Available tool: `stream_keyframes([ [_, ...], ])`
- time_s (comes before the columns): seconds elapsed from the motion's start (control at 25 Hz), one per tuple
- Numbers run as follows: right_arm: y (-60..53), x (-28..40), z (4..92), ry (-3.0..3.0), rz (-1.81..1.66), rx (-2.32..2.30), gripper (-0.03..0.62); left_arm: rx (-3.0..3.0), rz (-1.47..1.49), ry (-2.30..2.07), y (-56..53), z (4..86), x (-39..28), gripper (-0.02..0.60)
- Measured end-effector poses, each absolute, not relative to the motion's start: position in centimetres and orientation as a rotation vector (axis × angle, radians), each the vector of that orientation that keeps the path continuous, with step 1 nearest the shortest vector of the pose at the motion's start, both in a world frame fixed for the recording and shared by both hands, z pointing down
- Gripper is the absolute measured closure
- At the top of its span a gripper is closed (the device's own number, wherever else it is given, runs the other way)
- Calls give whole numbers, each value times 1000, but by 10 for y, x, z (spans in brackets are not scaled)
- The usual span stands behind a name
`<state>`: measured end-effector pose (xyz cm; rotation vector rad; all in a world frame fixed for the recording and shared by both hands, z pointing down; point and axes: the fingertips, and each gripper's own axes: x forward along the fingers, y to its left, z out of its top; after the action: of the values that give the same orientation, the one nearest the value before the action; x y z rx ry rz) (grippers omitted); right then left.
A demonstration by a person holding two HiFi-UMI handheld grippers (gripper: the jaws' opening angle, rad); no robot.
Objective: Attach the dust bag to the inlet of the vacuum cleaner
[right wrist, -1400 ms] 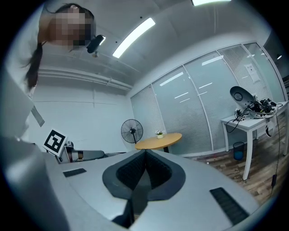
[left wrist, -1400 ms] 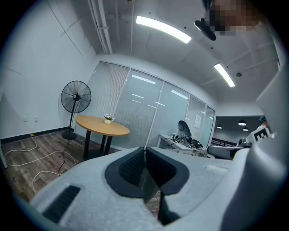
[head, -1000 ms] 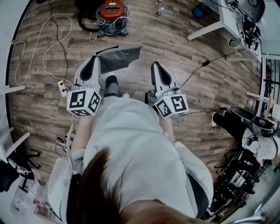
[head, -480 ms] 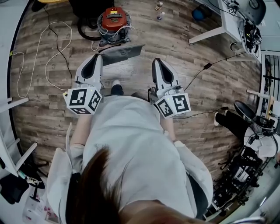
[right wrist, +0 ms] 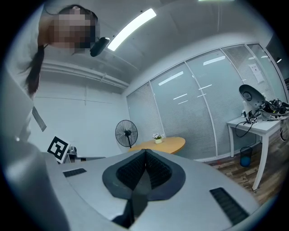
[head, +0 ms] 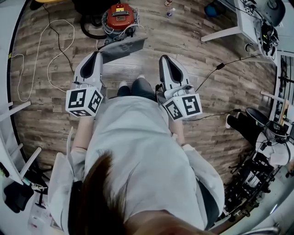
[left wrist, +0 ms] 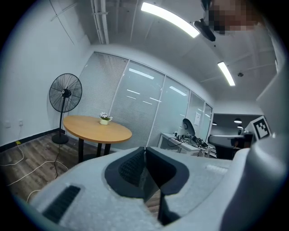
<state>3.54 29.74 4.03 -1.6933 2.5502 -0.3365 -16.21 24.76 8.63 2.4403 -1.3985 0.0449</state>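
Observation:
The red vacuum cleaner (head: 119,17) stands on the wood floor at the top of the head view, with a black hose (head: 87,28) curled at its left. The grey dust bag (head: 123,47) hangs flat just in front of it, tilted. My left gripper (head: 98,54) is shut on the bag's left edge, and a thin dark sheet shows between its pads (left wrist: 135,164) in the left gripper view. My right gripper (head: 164,58) is shut to the right of the bag and apart from it, with nothing held (right wrist: 145,152). The vacuum's inlet cannot be made out.
White cables (head: 46,50) loop over the floor at the left. A white table leg (head: 225,30) and a black cable (head: 216,69) are at the right, with small bottles (head: 170,11) beyond. Ahead stand a round wooden table (left wrist: 97,128) and a fan (left wrist: 65,95).
Both grippers have moved forward across the floor toward the vacuum cleaner, the left one carrying the dust bag. The bag's far edge now lies close to the vacuum's base.

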Motion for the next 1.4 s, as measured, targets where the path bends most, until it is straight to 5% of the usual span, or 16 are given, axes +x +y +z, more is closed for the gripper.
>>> stream_keyframes([
  [1.4,35,111,85,2904,-396,-1318,592,2456,270,-1466,53,120,-43,555],
])
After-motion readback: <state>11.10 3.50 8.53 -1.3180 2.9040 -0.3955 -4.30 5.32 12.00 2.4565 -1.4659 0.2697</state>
